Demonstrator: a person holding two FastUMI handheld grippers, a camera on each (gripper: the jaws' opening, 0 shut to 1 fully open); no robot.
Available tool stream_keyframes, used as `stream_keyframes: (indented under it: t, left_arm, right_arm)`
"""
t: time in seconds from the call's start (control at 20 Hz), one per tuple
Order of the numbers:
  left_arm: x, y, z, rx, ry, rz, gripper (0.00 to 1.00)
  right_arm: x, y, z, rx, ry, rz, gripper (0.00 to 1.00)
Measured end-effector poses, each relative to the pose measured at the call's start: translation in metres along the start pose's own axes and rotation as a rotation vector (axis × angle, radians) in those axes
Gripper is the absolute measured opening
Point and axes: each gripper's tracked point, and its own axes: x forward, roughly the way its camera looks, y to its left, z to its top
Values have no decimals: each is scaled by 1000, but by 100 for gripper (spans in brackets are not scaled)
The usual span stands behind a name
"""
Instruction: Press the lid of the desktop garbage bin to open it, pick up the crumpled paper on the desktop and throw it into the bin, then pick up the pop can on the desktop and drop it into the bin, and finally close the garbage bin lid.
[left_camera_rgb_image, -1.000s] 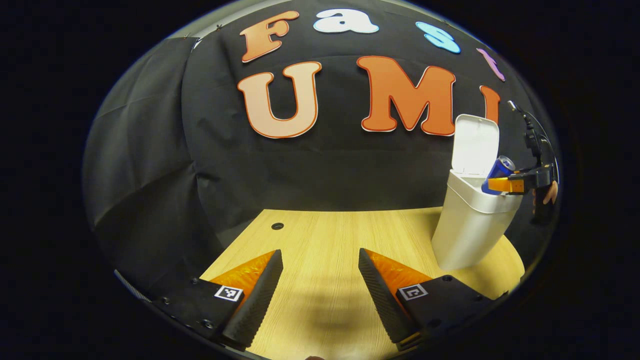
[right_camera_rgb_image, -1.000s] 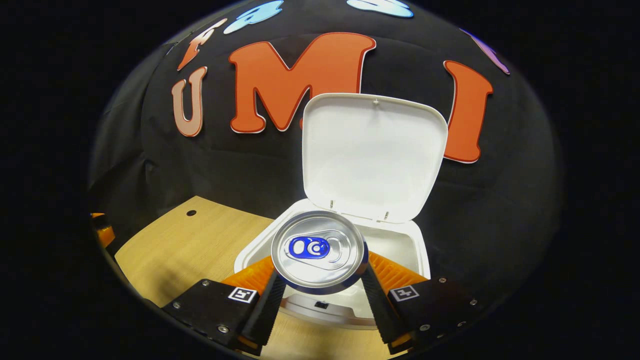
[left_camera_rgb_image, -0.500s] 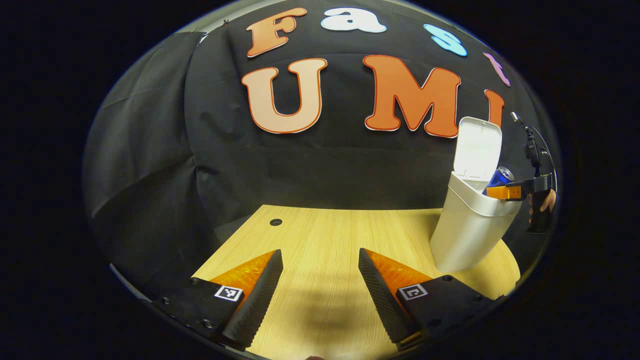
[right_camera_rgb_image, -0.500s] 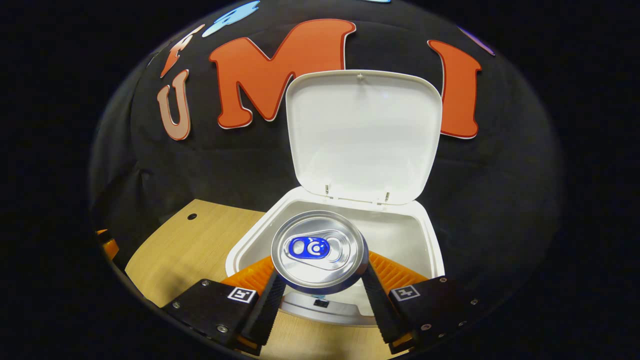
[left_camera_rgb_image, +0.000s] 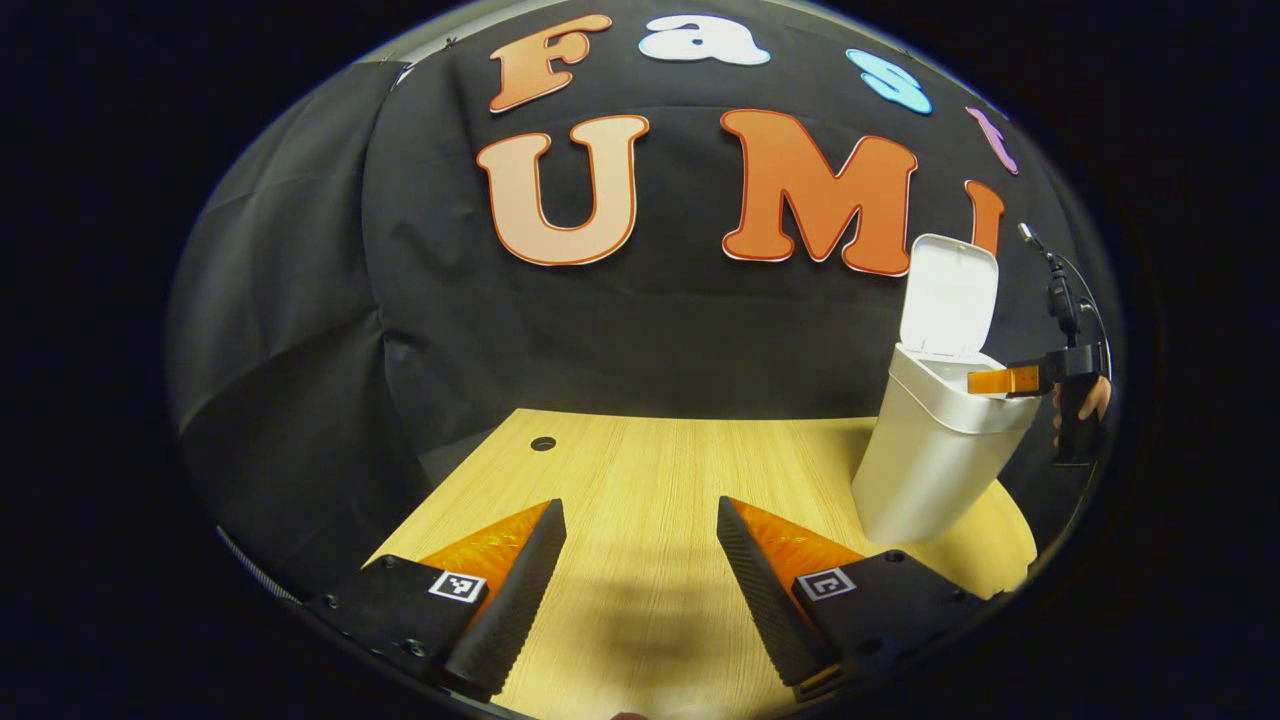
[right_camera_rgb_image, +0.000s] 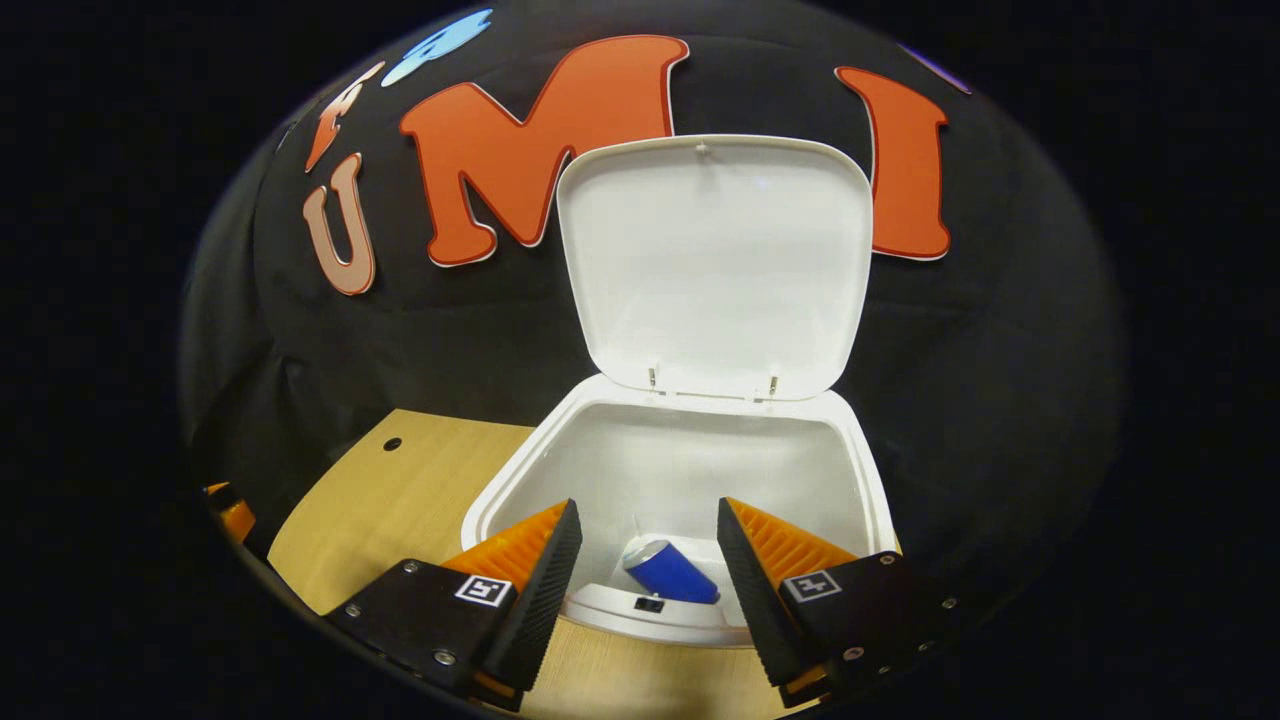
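- The white plastic desktop garbage bin (right_camera_rgb_image: 690, 470) stands on the pale wood-grain counter (left_camera_rgb_image: 640, 470), near the counter's far right corner in the left gripper view.
- Its white hinged lid (right_camera_rgb_image: 712, 265) stands upright, swung back on two small hinges at the rear rim, so the mouth is fully open.
- The blue pop can with a silver end (right_camera_rgb_image: 668, 570) lies tilted on its side inside the bin, near the front wall, below the rim.
- No crumpled paper can be made out on the counter in either view; whether it lies under the can, the pictures do not settle.
- The right gripper (right_camera_rgb_image: 648, 560) hangs over the bin's front rim with its jaws spread wide and nothing between them; the can lies loose beneath.
- The left gripper (left_camera_rgb_image: 640, 570) hovers low over bare counter, well apart from the bin, jaws also wide and holding nothing.
- With the can in the bin and the lid up, what the task sentence leaves is closing the lid.
- Judged by its look, the lid is thin, light, stiff plastic with a smooth, likely slippery face; it should swing down on a gentle push.
- The best place to act is its top free edge or upper inner face, far from the hinges, pushing forward and down.
- The bin itself looks light, so a hard shove could tip or slide it.
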Motion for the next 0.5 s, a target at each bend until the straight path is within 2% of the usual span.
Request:
stream_keyframes:
  t: [0.5]
  left_arm:
    - [0, -4, -5, 8, 5, -19, 97]
  right_arm:
    - [-22, -12, 57, -23, -91, -9, 83]
